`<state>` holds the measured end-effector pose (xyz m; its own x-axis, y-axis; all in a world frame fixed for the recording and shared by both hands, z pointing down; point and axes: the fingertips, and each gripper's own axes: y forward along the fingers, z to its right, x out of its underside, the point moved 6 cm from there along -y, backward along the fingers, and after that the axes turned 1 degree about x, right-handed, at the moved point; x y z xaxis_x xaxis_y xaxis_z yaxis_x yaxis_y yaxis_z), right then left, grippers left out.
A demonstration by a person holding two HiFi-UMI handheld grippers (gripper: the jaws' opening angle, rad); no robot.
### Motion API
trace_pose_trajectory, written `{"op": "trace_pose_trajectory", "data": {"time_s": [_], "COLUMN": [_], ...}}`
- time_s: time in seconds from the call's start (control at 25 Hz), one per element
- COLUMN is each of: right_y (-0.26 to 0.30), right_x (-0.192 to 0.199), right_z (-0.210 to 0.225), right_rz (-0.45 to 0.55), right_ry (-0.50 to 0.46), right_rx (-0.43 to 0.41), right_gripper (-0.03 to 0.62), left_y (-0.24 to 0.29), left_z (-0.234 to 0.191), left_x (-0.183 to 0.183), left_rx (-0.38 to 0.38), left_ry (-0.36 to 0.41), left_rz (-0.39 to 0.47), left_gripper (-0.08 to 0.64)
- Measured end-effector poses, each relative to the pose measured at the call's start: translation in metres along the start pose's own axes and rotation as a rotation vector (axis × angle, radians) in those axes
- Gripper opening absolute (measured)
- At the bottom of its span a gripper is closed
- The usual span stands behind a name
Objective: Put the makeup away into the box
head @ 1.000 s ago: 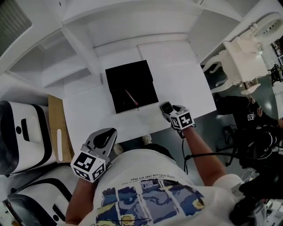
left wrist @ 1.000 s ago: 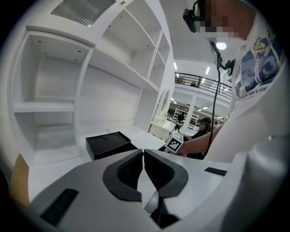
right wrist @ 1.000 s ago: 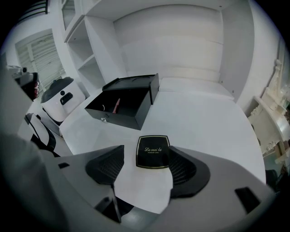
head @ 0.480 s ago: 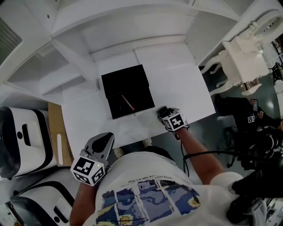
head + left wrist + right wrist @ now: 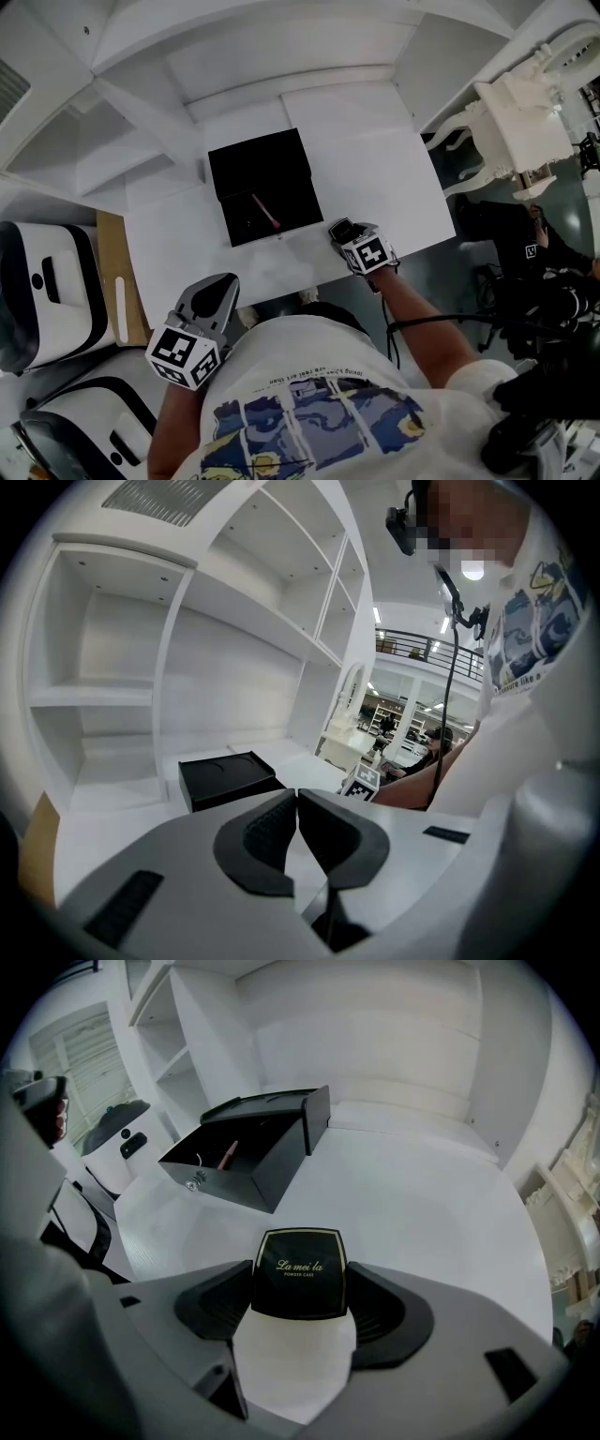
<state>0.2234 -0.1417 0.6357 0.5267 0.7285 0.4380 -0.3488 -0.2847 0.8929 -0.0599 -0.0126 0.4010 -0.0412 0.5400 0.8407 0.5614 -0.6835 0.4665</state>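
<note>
- Since the earlier frames the right gripper (image 5: 342, 230) has sunk slightly at the table's near edge, and its jaws have just been opening. They now stand wide apart.
- Between those jaws lies a black powder compact (image 5: 300, 1286), flat on the white table (image 5: 394, 178) with its gold-lettered lid facing up. A pad sits close on each side of it. Whether either pad touches it cannot be told.
- Compact and right gripper are near the black box (image 5: 258, 159), off its front right corner and apart from it.
- That box has kept its place and stands with its lid open. Inside its front compartment a slim pink stick (image 5: 265, 211) lies at a slant, as it did before.
- Seen from the right gripper view, the box's front wall (image 5: 239, 1180) faces the compact across a bare stretch of table.
- Down by the person's torso, the left gripper (image 5: 296, 808) hangs off the table's near edge, well apart from the box on its front left side. Its jaws are together with nothing between them, and it has hardly shifted.
</note>
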Motion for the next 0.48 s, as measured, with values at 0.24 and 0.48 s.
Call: {"op": "trace_pose_trajectory", "data": {"time_s": [0.24, 0.48], "right_y": [-0.013, -0.033], "right_x": [-0.006, -0.017], "right_z": [0.004, 0.009], "right_rz": [0.021, 0.045], "right_ry": [-0.004, 0.000], "right_rx": [0.010, 0.028], "right_gripper": [0.327, 0.327], "left_y": [0.001, -0.001], "left_z": [-0.003, -0.007], "left_x": [0.001, 0.000], "left_rx": [0.003, 0.019], "left_ry": [-0.006, -0.004], "left_rz": [0.001, 0.006], "left_gripper": [0.015, 0.015]}}
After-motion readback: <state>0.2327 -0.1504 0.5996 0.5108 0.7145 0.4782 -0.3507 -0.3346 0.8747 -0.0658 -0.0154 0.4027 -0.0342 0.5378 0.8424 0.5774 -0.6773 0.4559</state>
